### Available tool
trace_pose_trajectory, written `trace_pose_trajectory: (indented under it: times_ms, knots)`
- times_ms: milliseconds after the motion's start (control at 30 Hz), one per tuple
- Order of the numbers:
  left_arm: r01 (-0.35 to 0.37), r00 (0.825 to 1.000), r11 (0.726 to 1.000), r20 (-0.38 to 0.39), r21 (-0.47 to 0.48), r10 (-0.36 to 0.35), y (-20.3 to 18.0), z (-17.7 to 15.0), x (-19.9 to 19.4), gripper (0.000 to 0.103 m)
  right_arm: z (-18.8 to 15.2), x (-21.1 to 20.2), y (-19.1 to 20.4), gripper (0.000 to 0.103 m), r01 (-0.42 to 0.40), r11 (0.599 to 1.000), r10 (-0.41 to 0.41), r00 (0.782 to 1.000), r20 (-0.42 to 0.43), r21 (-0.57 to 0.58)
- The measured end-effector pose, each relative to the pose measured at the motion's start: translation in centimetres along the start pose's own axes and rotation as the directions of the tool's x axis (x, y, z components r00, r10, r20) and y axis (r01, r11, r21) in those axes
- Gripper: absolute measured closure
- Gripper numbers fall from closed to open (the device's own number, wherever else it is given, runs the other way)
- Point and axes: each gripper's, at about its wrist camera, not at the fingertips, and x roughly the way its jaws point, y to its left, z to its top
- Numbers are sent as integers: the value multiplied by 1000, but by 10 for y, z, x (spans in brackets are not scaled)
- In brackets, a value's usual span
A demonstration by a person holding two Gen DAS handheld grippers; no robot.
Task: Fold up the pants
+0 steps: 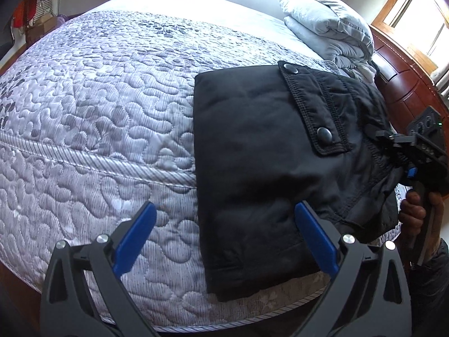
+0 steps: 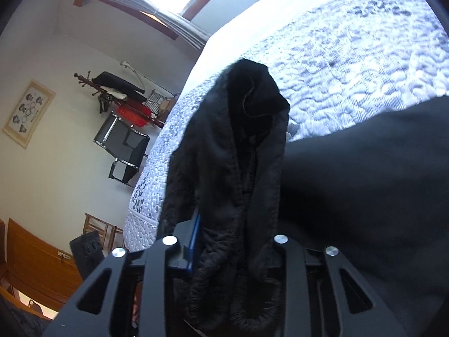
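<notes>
My black fabric pants (image 1: 266, 174) lie mostly folded; right tongs (image 2: 224, 241) pinch their bunched edge, left tongs (image 1: 224, 236) gape empty beside.

- To your left of the folded black fabric pants (image 1: 269, 168), the quilted grey-and-white mattress top (image 1: 98, 106) lies bare right across to its far edge; a gripper could pass there freely.
- At the far right corner, a rumpled pale grey folded duvet (image 1: 328, 28) sits just beyond the pants and blocks that way.
- The polished red-brown wooden headboard (image 1: 404, 84) closes off the right side.
- Your right gripper (image 2: 224, 250) has a bunched black edge of the pants filling the space between its jaws.
- Your left gripper (image 1: 224, 238) stands wide over the near left edge of the pants.
</notes>
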Motion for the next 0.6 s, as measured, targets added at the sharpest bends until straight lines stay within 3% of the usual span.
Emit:
trace_pose_trajectory:
  times_ms: [233,433,600]
  knots:
    - [15,999,999,48,-47,-13,10,3,-15,4,10,-14,32,79,-36,998,37,999,6,-44]
    - [-4,992,993,123,-121,19,28,8,-39,4,19,-28,66,79,-77,993,78,997,11,-93]
    - [1,990,985,139,-174,23,40,10,-48,4,25,-40,95,79,-102,986,106,994,26,-134]
